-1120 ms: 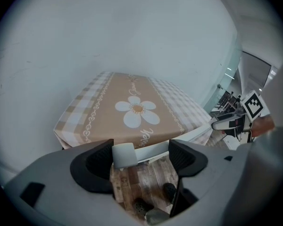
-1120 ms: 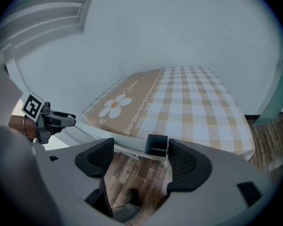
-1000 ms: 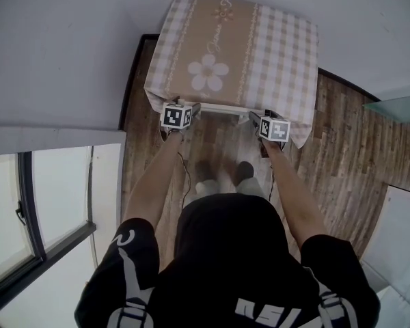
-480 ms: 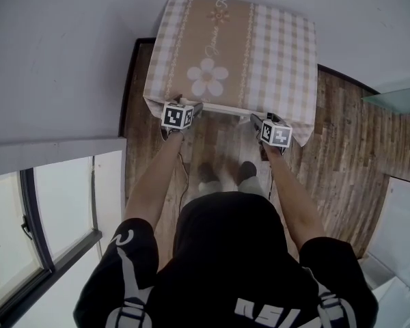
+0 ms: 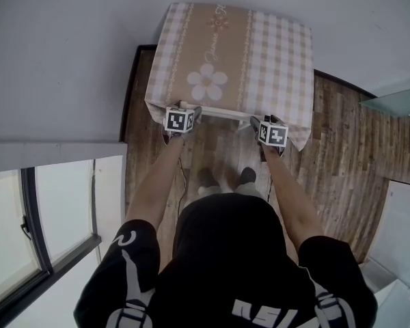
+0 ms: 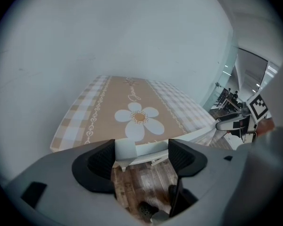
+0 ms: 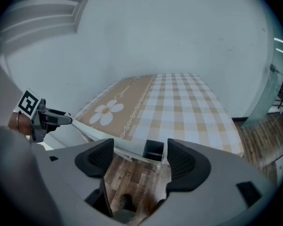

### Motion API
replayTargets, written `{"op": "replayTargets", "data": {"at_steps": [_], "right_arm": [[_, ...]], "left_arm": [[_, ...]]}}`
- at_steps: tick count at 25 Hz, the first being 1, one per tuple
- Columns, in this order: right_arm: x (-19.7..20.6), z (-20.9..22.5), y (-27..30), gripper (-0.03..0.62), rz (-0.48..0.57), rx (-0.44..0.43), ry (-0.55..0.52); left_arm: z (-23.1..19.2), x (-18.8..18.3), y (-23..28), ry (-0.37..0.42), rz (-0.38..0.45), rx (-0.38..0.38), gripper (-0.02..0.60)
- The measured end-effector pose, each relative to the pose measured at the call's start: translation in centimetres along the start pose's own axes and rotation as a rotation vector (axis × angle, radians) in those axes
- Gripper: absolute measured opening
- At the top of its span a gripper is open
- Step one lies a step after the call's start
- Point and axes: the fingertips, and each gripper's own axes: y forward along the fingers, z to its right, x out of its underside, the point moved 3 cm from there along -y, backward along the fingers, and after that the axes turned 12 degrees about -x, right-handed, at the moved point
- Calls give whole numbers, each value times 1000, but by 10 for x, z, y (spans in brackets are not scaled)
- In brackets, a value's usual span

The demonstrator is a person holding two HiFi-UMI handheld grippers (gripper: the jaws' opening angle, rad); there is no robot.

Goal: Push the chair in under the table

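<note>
Chair (image 5: 219, 111), white-framed: standing at the near edge of the table (image 5: 280, 53), showing only its top rail from the head view, running crosswise just below the overhang of the checked cloth (image 5: 294, 115); seat hidden beneath. Left gripper (image 6: 142, 158): being held at the rail's left end, jaws standing wide apart and clamping nothing; straddling the rail's white corner, that corner lying against the inner face of the left-hand jaw, the other jaw standing clear of it. Right gripper (image 7: 137, 158): being held at the rail's right end, jaws likewise spread wide, closing on nothing; framing a dark square part at the rail's end, just beside the right-hand jaw, kind not clear. Table: standing against the pale wall (image 5: 55, 60), wearing a beige and white cloth bearing a white flower motif (image 5: 207, 83) on its brown centre band. Floor (image 5: 342, 135), wood plank: lying under table and chair. Feet (image 5: 206, 178) of the person: standing on the planks just behind the chair, between the two outstretched forearms. Window (image 5: 55, 210), dark-framed: showing at the lower left, well apart from the table.
</note>
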Motion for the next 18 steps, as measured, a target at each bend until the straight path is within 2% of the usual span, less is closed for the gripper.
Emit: {"op": "replayTargets", "data": {"at_steps": [5,7,8,11,18], "right_arm": [[-20,-6,-16,362,45,-24,-85],[-32,-8,-25,359,69,-43,-99],[-37,-10,-30,357,82,-51,-111],[-53,-13,-44,347,124,-68,-146],[-76,-27,-83,307,226,-90,-218]], "left_arm": [[3,-4,-17,-67,55,-59,356],[7,-8,-27,-60,91,-87,356],[10,-12,-32,-46,116,-100,334],[24,-34,-53,-21,201,-116,318],[73,-96,-111,-30,403,-96,285]]}}
